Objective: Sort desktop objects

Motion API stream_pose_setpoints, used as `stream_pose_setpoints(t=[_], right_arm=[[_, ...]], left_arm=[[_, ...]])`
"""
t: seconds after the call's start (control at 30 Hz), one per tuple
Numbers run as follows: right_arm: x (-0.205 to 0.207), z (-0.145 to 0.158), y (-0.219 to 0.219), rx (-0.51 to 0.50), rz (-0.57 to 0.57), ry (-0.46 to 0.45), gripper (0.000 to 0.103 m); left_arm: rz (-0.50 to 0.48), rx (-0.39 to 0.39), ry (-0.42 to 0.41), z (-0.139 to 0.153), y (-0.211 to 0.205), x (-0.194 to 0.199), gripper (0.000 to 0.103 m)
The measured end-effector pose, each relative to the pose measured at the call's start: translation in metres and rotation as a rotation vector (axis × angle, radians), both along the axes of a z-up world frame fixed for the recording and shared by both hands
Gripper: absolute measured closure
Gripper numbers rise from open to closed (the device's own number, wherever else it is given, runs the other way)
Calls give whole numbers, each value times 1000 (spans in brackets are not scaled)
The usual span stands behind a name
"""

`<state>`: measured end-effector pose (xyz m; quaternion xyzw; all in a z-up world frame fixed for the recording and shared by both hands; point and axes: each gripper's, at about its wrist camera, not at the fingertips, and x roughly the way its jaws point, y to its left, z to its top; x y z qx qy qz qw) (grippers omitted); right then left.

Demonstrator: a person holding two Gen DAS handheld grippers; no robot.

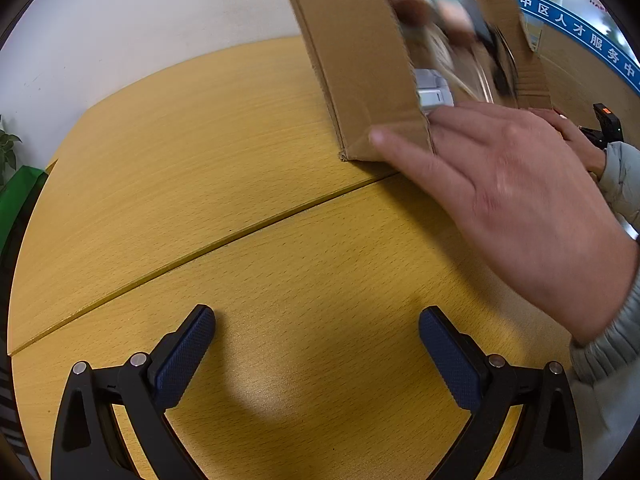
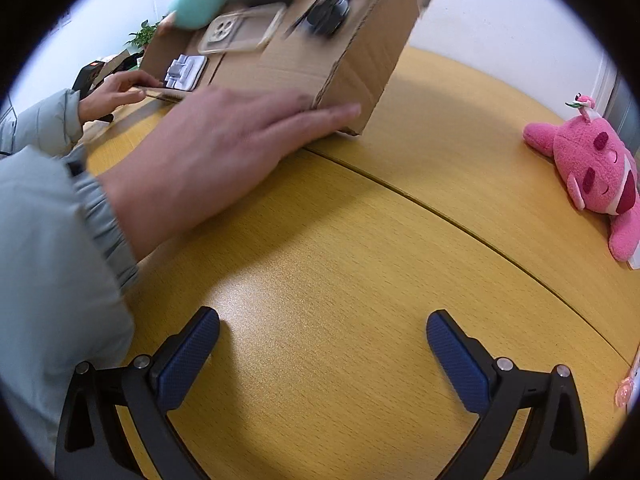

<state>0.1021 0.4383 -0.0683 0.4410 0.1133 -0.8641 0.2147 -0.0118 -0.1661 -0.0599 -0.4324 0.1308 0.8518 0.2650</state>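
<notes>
A cardboard box (image 2: pixel 360 52) is tipped up on its edge on the yellow wooden table (image 2: pixel 340 260), held by a person's bare hand (image 2: pixel 216 148). Inside it are a teal plush toy (image 2: pixel 196 4), a clear phone case (image 2: pixel 240 28), a small grey device (image 2: pixel 185 72) and blurred black items (image 2: pixel 332 4). The box (image 1: pixel 352 52) and hand (image 1: pixel 516 196) also show in the left wrist view. My left gripper (image 1: pixel 316 340) is open and empty above the table. My right gripper (image 2: pixel 322 344) is open and empty too.
A pink plush toy (image 2: pixel 592 172) lies at the table's right edge. A second hand (image 2: pixel 112 96) holds the box's far side. A small pink object (image 2: pixel 626 390) sits at the far right. A green plant (image 1: pixel 8 148) stands left of the table.
</notes>
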Motion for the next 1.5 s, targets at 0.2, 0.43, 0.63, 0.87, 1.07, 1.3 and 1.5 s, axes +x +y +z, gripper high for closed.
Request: stream_pose_setpoints(t=[0.2, 0.43, 0.63, 0.87, 1.07, 1.3, 1.5], right_arm=[[0, 0, 0, 0, 0, 0, 0], [0, 0, 1, -1, 0, 0, 0], [-1, 1, 1, -1, 1, 0, 0], [-2, 2, 2, -1, 1, 0, 0], [-1, 0, 3, -2, 1, 1, 0], [0, 0, 3, -2, 2, 1, 0], [0, 0, 3, -1, 2, 2, 0]], left_arm=[[0, 0, 0, 0, 1, 0, 0], [-1, 0, 0, -1, 1, -1, 0], [-1, -1, 0, -1, 2, -1, 0], [-2, -1, 0, -2, 4, -2, 0], [-2, -1, 0, -2, 3, -2, 0], [-3, -1, 0, -3, 3, -2, 0], [-3, -1, 0, -4, 4, -3, 0]])
